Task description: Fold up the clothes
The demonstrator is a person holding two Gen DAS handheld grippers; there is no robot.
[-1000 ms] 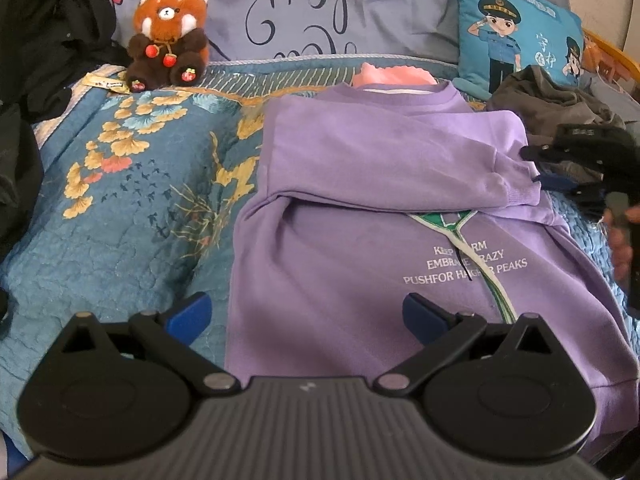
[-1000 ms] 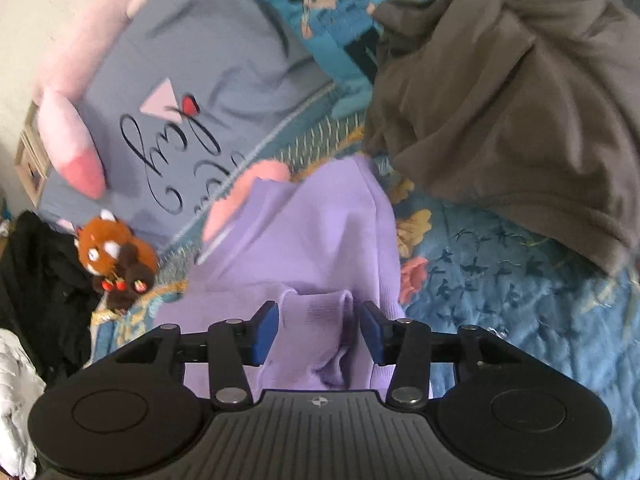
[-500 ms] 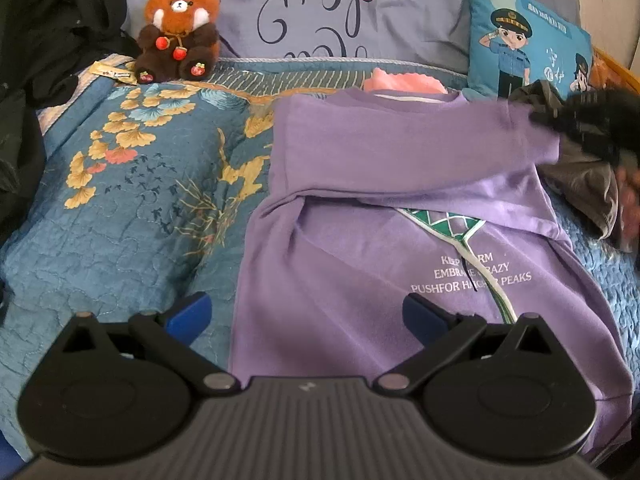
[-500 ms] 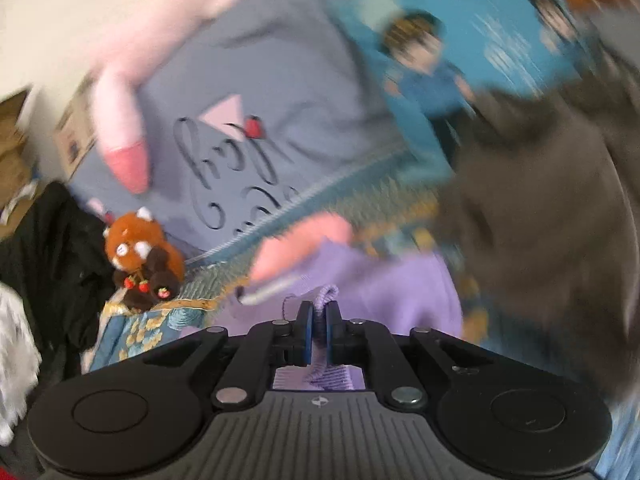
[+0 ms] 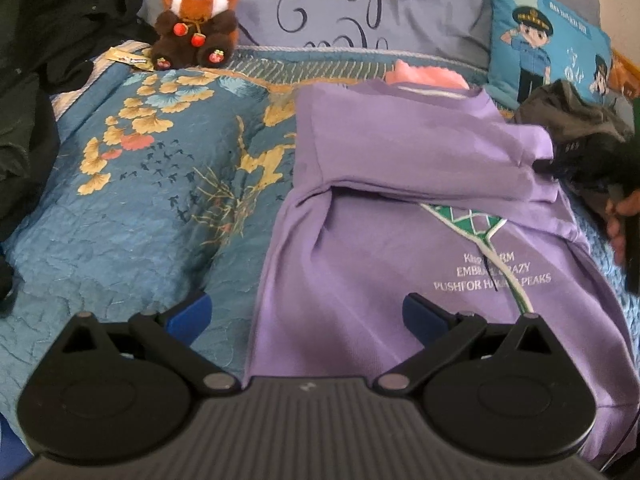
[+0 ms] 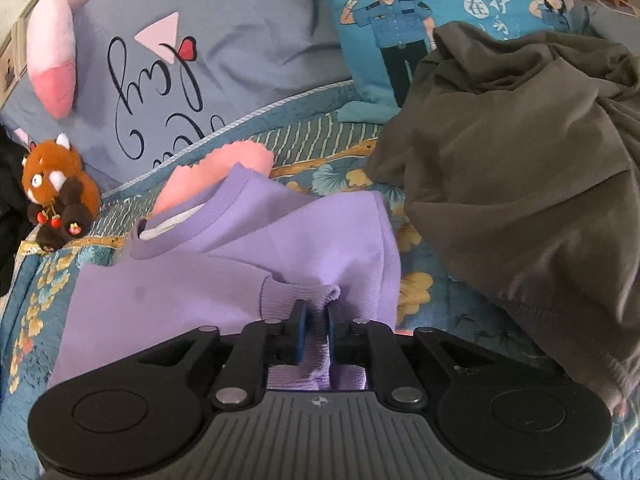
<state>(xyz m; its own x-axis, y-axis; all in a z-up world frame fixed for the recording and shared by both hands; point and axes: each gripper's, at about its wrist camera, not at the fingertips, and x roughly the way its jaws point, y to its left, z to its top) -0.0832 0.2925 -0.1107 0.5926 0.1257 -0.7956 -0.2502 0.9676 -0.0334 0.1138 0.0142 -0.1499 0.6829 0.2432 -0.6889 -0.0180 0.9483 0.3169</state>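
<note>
A purple sweatshirt (image 5: 400, 240) with white lettering lies front up on the blue floral quilt (image 5: 140, 200). One sleeve (image 5: 420, 160) is folded across its chest. My left gripper (image 5: 306, 312) hangs open over the sweatshirt's lower left edge, touching nothing. My right gripper (image 6: 316, 312) pinches the ribbed sleeve cuff (image 6: 304, 292) between its blue pads, and its jaws are opening slightly. The cuff bunches up just beyond the tips. In the left wrist view the right gripper shows dark and blurred at the sleeve's right end, held by a hand (image 5: 620, 216).
A grey-brown garment (image 6: 520, 160) is heaped at the right, close to the cuff. A red panda plush (image 5: 196, 16), a lavender pillow (image 5: 340, 0) and a blue cartoon pillow (image 5: 548, 40) line the back. Black clothes (image 5: 40, 40) pile at the left. Something pink (image 5: 424, 76) pokes out behind the collar.
My right gripper went from open around the cuff to closed on it, then rolled and shifted with the cuff. The left gripper has barely moved.
</note>
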